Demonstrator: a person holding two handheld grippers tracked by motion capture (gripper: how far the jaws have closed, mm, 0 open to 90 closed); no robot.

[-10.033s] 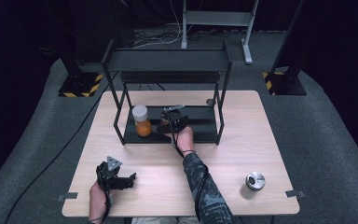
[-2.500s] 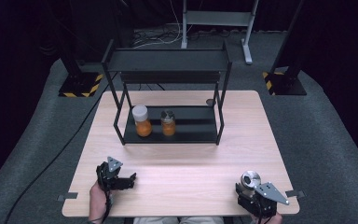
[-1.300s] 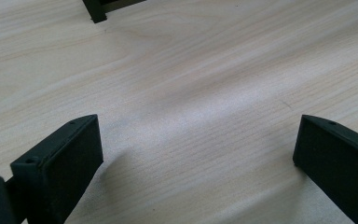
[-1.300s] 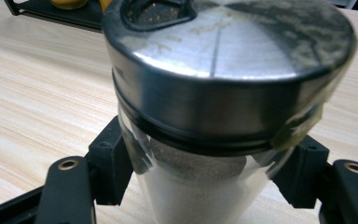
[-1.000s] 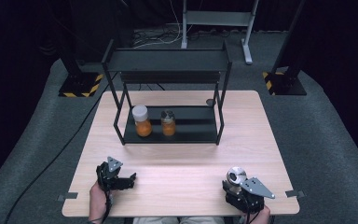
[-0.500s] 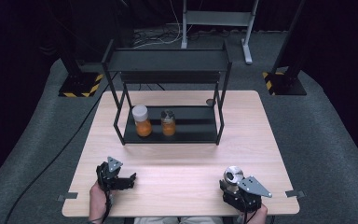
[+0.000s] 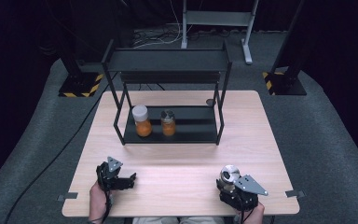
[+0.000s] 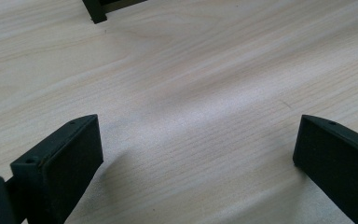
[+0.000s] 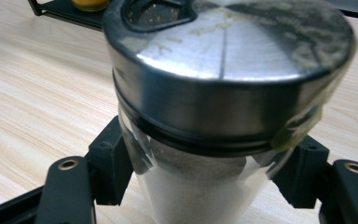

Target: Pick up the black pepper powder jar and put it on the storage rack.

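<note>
Shaker pinched upright below its metal cap by your right claw; left claw spread; lift level toward the rack; avoid tilting.

My table sits brightly lit from above amid dark surroundings. Glare streaks the metal lid close to my right camera, slightly blurred. Soft shadows, perhaps from overhead lamps, trail my left jaws.

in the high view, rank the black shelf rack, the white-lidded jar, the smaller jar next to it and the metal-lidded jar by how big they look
1. Black shelf rack, by far.
2. White-lidded jar.
3. Smaller jar and metal-lidded jar: unsure, since the latter is partly hidden between the right gripper fingers and sits nearer the camera.
</note>
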